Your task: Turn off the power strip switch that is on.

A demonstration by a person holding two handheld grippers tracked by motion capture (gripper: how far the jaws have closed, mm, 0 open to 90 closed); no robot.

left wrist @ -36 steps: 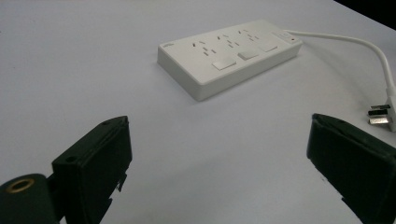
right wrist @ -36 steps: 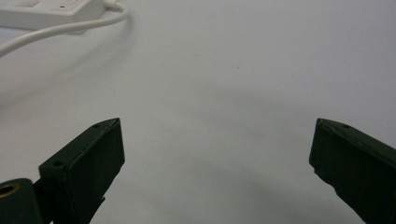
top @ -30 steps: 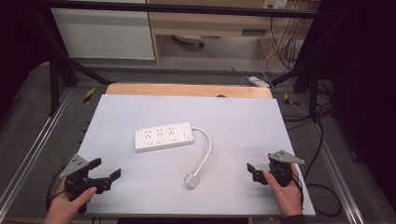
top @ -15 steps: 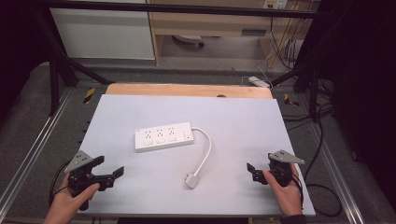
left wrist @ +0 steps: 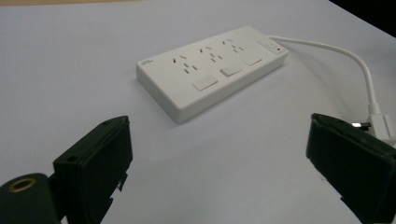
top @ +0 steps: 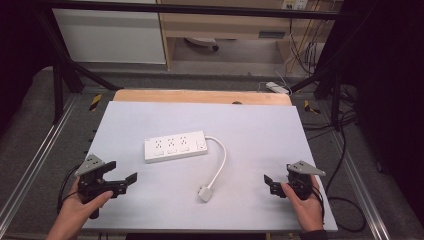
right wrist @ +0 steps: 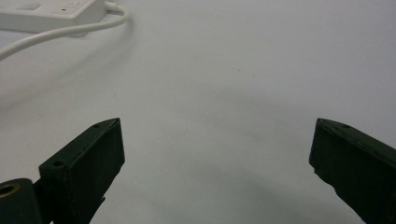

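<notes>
A white power strip with three sockets and switches lies left of the table's middle. Its white cable curves toward me and ends in a plug lying flat. My left gripper is open near the front left corner, pointing toward the strip, with nothing between its jaws. In the left gripper view the strip and plug lie beyond the open left gripper. My right gripper is open near the front right, well right of the plug. The right gripper view has the strip's end and cable far off.
The pale sheet covers the table, with a wooden strip along its back edge. Metal rails run down both sides. Cables and another white power strip lie on the floor behind.
My left gripper has edged slightly forward and to the right, toward the power strip. The right gripper has hardly moved.
</notes>
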